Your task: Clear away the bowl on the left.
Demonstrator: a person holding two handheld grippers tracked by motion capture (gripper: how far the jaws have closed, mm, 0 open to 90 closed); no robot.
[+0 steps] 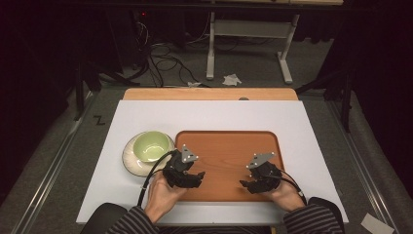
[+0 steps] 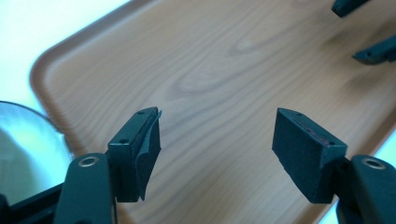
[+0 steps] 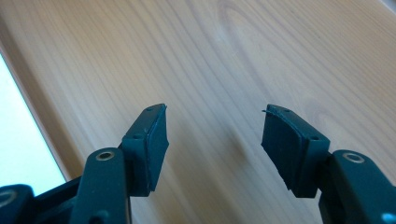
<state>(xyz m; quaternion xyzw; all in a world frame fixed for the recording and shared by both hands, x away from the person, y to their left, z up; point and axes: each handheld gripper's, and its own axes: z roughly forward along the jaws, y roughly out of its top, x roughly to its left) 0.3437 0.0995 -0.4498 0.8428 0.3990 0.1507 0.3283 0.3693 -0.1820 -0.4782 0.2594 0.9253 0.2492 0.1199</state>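
Both tongs gape wide and empty over the wooden tray point(image 1: 229, 146) — left gripper point(image 1: 195, 176), right gripper point(image 1: 246, 184). Green bowl point(image 1: 152, 145) on its plate point(image 1: 130, 157) at the left gripper's ten o'clock — a careless swing could clip it.

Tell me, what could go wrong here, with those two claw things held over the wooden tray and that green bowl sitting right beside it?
The green bowl sits on a plate that touches the wooden tray; a shove on the tray could probably jostle both. The left gripper and its cable hang close to the plate, so a sideways swing might clip it. The right gripper faces the left one, both open, over the tray; moving inward, they could bump.
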